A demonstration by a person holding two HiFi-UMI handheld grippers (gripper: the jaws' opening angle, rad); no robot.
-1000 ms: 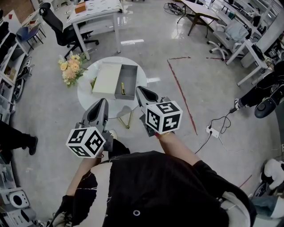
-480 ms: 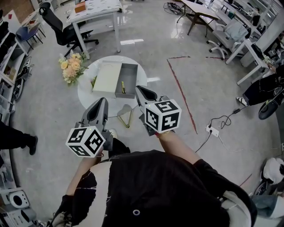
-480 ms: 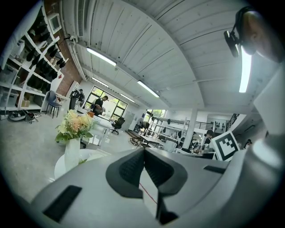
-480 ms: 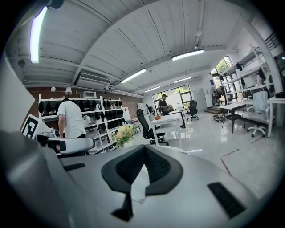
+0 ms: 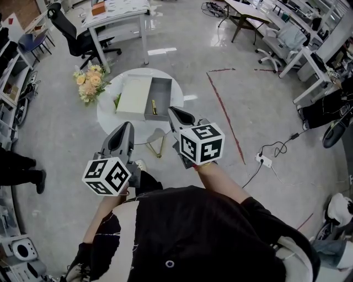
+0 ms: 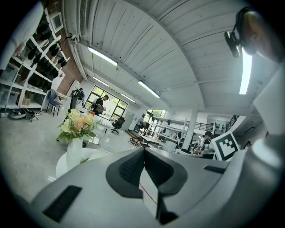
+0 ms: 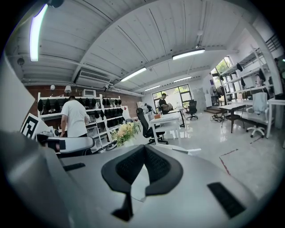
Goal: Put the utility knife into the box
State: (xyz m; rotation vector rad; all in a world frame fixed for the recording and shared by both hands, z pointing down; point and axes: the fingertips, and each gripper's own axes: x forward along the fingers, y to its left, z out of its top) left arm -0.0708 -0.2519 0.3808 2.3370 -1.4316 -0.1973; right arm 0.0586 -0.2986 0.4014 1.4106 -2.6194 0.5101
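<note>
On the round white table (image 5: pixel 110 118) stands an open grey box (image 5: pixel 160 95). A yellow utility knife (image 5: pixel 154 107) lies inside it, and the pale lid (image 5: pixel 132 97) rests flat to its left. My left gripper (image 5: pixel 128 126) hovers over the table's near edge, short of the box, shut with nothing in it. The right gripper (image 5: pixel 172 110) is held just near and right of the box, also shut and empty. In both gripper views the dark jaw pads meet: left gripper (image 6: pixel 144 150), right gripper (image 7: pixel 144 147). Neither of those views shows the knife or the box.
A vase of flowers (image 5: pixel 88 81) stands at the table's left edge, seen also as flowers (image 6: pixel 79 126) and flowers (image 7: pixel 124 131). A white desk (image 5: pixel 118 16) and office chair (image 5: pixel 77 38) stand beyond. Red floor tape (image 5: pixel 223 115) and a power cable (image 5: pixel 270 154) lie to the right.
Both grippers have stayed where they were. The head view has shifted slightly, and a person's legs at the right edge have moved away.
</note>
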